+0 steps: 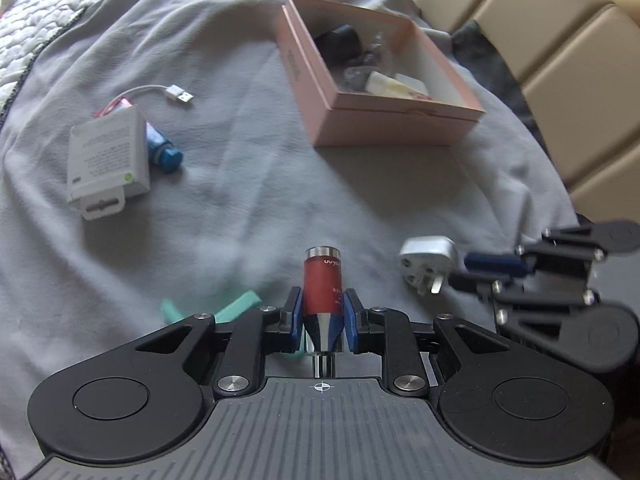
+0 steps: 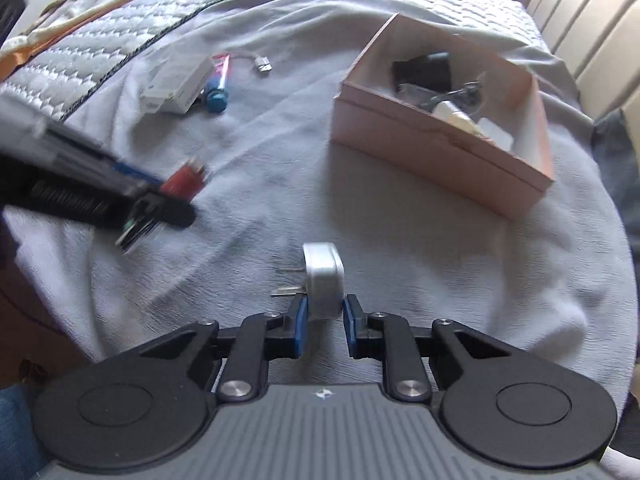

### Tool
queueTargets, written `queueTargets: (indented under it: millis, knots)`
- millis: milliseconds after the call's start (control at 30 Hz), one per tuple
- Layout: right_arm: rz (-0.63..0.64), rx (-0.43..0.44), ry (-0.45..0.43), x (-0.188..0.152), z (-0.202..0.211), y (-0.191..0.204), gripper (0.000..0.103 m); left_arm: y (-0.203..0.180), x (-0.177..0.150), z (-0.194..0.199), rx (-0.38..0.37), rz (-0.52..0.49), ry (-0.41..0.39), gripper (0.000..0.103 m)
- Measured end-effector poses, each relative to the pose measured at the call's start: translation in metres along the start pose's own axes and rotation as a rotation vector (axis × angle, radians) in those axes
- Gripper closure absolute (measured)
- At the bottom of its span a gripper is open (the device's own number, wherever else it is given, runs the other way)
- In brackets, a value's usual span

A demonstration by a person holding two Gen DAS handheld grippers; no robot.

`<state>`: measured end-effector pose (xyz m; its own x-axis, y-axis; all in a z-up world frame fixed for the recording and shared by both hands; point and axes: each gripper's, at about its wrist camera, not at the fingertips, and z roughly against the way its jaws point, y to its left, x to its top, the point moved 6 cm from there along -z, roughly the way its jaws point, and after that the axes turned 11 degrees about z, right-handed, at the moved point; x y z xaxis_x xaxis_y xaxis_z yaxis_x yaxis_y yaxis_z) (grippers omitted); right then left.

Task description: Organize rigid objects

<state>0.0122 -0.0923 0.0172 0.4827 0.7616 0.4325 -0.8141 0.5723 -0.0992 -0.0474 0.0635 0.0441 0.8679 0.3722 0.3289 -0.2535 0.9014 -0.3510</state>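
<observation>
A: What is being held, reckoned from the pink box?

B: A red bottle with a silver cap is being clamped across its body by the left gripper, near the box's front wall on its open side. A white plug is being pinched at its rear by the right gripper, its jaws drawn in close on the casing, also in front of the box.

A: How are the two judged to handle?

B: The bottle is probably being treated as stiff, smooth and slippery, possibly breakable; a mid-body hold is suiting it. The plug is looking light and hard, and its flat sides are being favoured over the metal pins.

A: What room is being left?

B: The grey blanket between the grippers and the box is lying bare. The box is already being crowded by a black item and pale pieces, so its nearer part is being judged freer. A white carton, a blue tube and a USB cable are lying well apart from the box; teal pieces are lying just beside the left gripper.
</observation>
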Motion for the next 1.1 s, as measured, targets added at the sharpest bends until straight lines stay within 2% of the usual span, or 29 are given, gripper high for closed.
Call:
queueTargets:
  millis: [100, 133, 167, 233, 400, 667, 800, 867, 967, 1100]
  knots:
    - [-0.014, -0.012, -0.012, -0.001, 0.009, -0.012, 0.086, -0.007, -0.012, 0.010, -0.024, 0.036, 0.011, 0.079]
    - [-0.021, -0.015, -0.016, -0.002, 0.010, -0.015, 0.080, -0.009, -0.015, 0.012, -0.024, 0.051, 0.013, 0.079]
    - [-0.027, -0.017, -0.014, -0.003, 0.010, -0.017, 0.064, -0.009, -0.018, 0.013, -0.021, 0.068, 0.015, 0.079]
    - [-0.041, -0.016, -0.029, -0.002, 0.009, -0.017, 0.049, -0.006, -0.022, 0.015, -0.017, 0.096, 0.018, 0.079]
    - [-0.001, 0.013, -0.076, 0.006, 0.004, 0.005, 0.049, 0.017, -0.025, 0.027, 0.020, 0.148, -0.022, 0.079]
    - [0.042, 0.108, -0.118, 0.050, -0.018, 0.077, 0.047, 0.106, -0.015, 0.065, 0.153, 0.314, -0.104, 0.079]
    - [0.038, 0.097, -0.168, 0.089, -0.029, 0.104, 0.045, 0.143, -0.023, 0.081, 0.189, 0.374, -0.109, 0.079]
    - [0.020, 0.079, -0.189, 0.114, -0.036, 0.110, 0.038, 0.157, -0.028, 0.087, 0.196, 0.398, -0.111, 0.079]
    - [-0.023, 0.006, -0.207, 0.157, -0.053, 0.114, 0.033, 0.177, -0.037, 0.095, 0.203, 0.434, -0.124, 0.079]
    - [-0.081, -0.042, -0.241, 0.202, -0.080, 0.125, 0.031, 0.206, -0.050, 0.100, 0.230, 0.487, -0.133, 0.079]
